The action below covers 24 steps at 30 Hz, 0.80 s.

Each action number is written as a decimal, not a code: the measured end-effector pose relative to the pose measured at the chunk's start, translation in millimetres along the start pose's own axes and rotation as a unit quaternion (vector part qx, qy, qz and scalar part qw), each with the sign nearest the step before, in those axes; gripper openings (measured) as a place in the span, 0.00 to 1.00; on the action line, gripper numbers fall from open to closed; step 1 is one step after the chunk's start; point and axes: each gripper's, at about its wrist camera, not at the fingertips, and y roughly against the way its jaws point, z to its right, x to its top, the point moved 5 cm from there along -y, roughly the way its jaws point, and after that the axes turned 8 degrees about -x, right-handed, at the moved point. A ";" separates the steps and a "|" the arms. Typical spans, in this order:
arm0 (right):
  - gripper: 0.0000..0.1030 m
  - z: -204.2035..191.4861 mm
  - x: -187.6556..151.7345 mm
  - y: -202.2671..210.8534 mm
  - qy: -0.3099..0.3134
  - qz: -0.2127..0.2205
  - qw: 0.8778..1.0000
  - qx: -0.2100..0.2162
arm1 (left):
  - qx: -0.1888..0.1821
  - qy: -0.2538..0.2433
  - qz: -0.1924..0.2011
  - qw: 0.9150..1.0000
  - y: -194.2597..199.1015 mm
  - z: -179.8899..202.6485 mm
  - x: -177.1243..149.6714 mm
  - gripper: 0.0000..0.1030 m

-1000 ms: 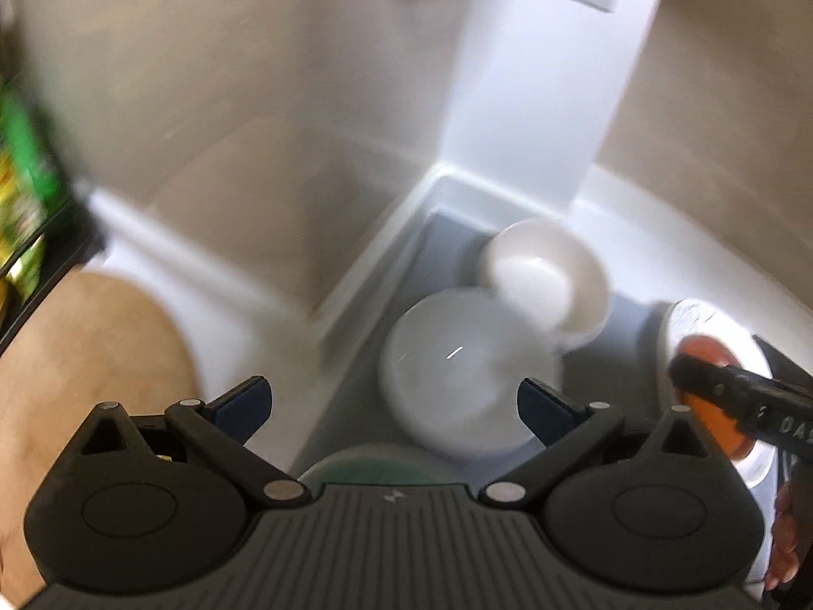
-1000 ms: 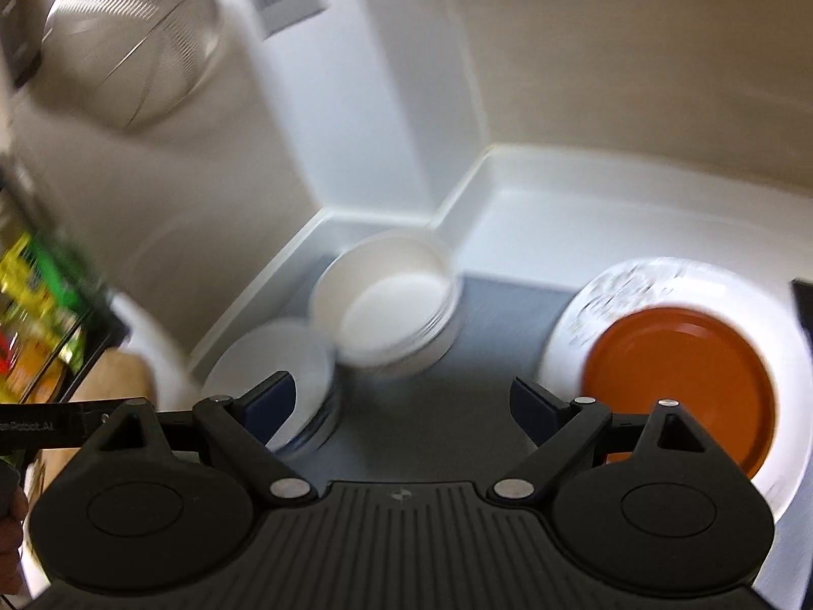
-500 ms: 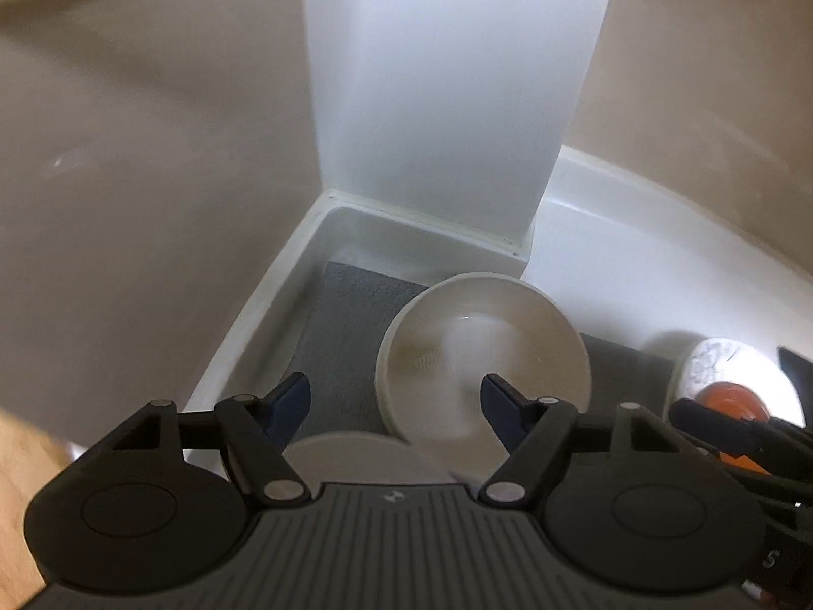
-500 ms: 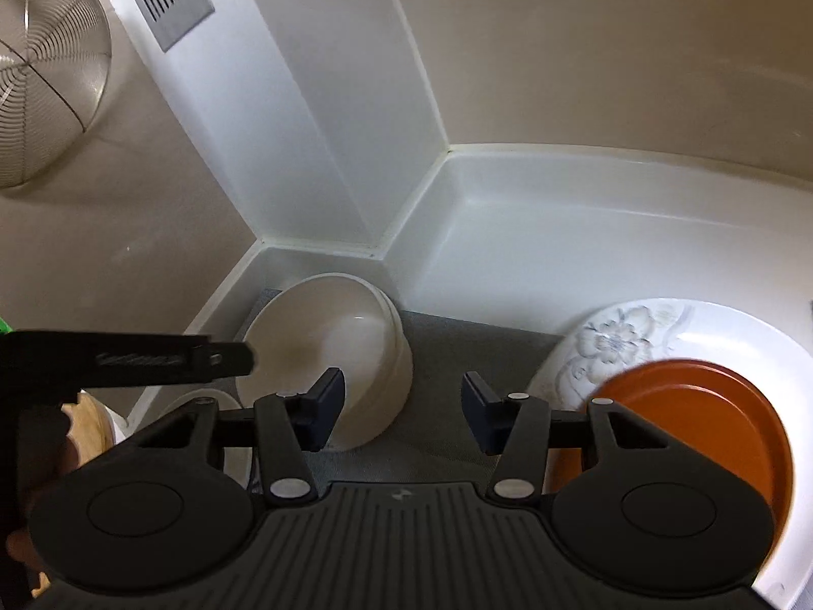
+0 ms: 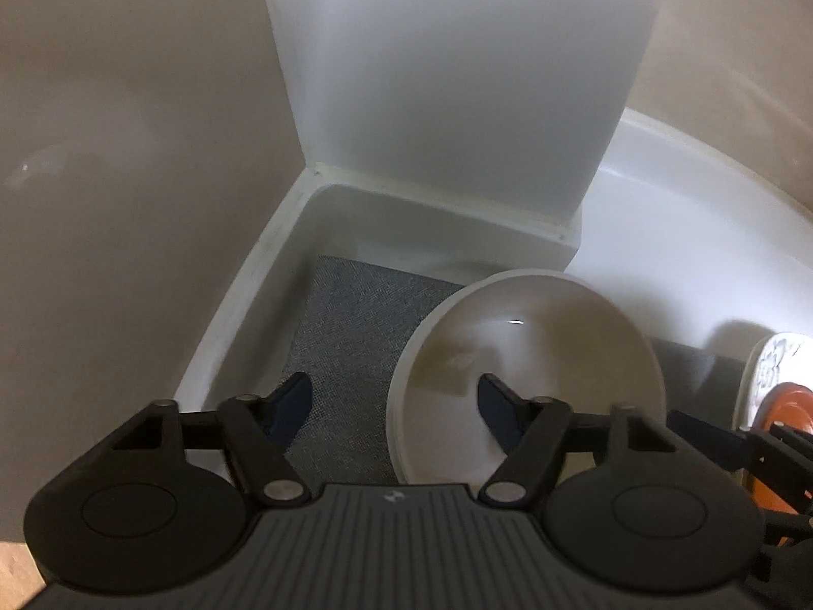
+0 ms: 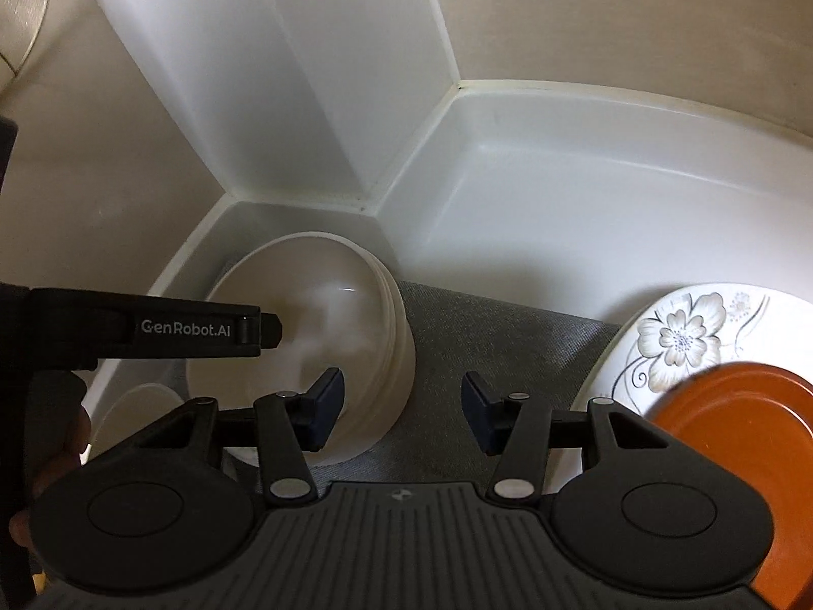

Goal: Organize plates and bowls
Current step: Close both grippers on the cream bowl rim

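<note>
A white bowl (image 5: 528, 366) stands on a grey mat (image 5: 355, 335) in the corner of a white counter. My left gripper (image 5: 394, 401) is open, its jaws astride the bowl's left rim, one finger (image 5: 500, 404) over the bowl's inside. In the right wrist view the bowl (image 6: 325, 325) looks like a stack of bowls. My right gripper (image 6: 404, 404) is open, its jaws astride the stack's right rim. A flowered white plate (image 6: 681, 340) with an orange plate (image 6: 731, 437) on it lies to the right. A small white dish (image 6: 137, 417) lies at the lower left.
White walls and a white pillar (image 5: 457, 76) close the corner behind the bowl. The counter's raised white edge (image 5: 244, 295) runs along the left. The left gripper's arm (image 6: 147, 330) crosses the right wrist view. A wire mesh cover (image 6: 20, 25) hangs at the upper left.
Both grippers have moved forward and down toward the bowl in the corner. The right gripper's jaws now span the bowl's right rim, the left's its left rim.
</note>
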 end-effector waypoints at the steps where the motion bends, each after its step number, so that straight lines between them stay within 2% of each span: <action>1: 0.48 -0.4 0.0 -2.1 0.001 0.000 1.000 0.002 | -0.003 -0.001 -0.004 1.000 -1.9 -0.3 -0.1 0.56; 2: 0.37 -0.9 0.3 -3.6 0.002 0.000 1.000 0.006 | -0.007 -0.002 -0.008 1.000 -3.1 -0.6 -0.3 0.37; 3: 0.30 -2.1 0.2 -4.2 0.003 0.000 1.000 0.013 | -0.011 0.000 -0.010 1.000 -3.7 -0.5 -0.7 0.14; 4: 0.23 -3.5 1.5 -4.7 0.005 0.000 1.000 0.017 | -0.015 0.001 -0.009 1.000 -3.3 0.1 -0.8 0.09; 8: 0.22 -5.1 2.9 -0.7 0.013 0.011 1.000 0.010 | -0.011 -0.013 0.013 1.000 5.3 4.7 -0.4 0.08; 14: 0.21 -0.6 3.4 12.8 0.004 0.027 1.000 0.006 | -0.018 -0.024 0.024 0.999 15.6 12.9 0.1 0.08; 24: 0.21 9.7 2.6 62.9 -0.013 0.080 0.997 -0.004 | -0.041 -0.050 0.065 0.996 59.4 34.4 -4.2 0.09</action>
